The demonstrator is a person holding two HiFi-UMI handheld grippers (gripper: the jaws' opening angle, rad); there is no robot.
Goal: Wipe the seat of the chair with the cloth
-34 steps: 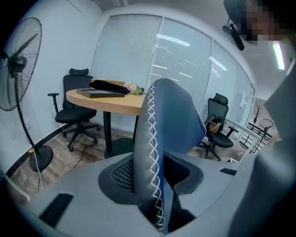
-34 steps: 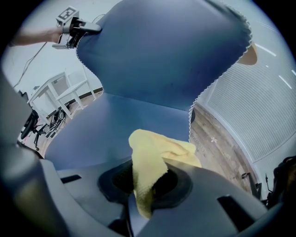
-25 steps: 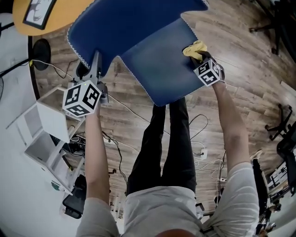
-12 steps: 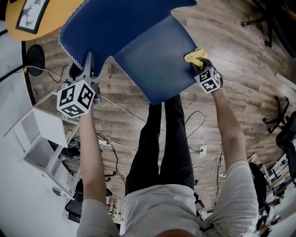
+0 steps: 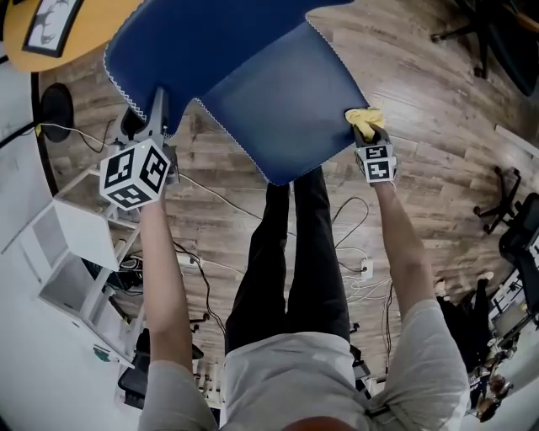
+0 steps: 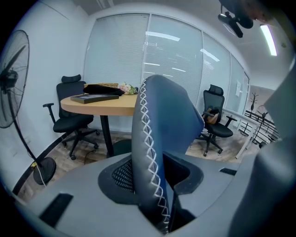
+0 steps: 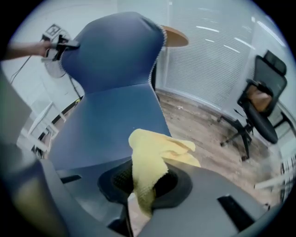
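The blue chair point(image 5: 210, 42) stood upright, white zigzag stitching along its edges — a crumpled yellow cloth point(image 5: 364, 119) at the seat's point(image 5: 274, 114) right edge.

Readable text: none in any view.
Left gripper point(image 5: 159, 99), left marker cube point(image 5: 135, 174) behind its fingers: black-and-white square codes, no letters or digits.
Right gripper point(image 5: 369, 128), right marker cube point(image 5: 376, 162) behind its fingers: square codes only.
Framed sheet point(image 5: 52, 21) on round table point(image 5: 17, 42), beyond the left fingertips: print too small to read.

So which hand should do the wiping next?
Right, probably. The right gripper pinches the yellow cloth at the edge of the seat. The left gripper is clamped on the chair back, steadying it.
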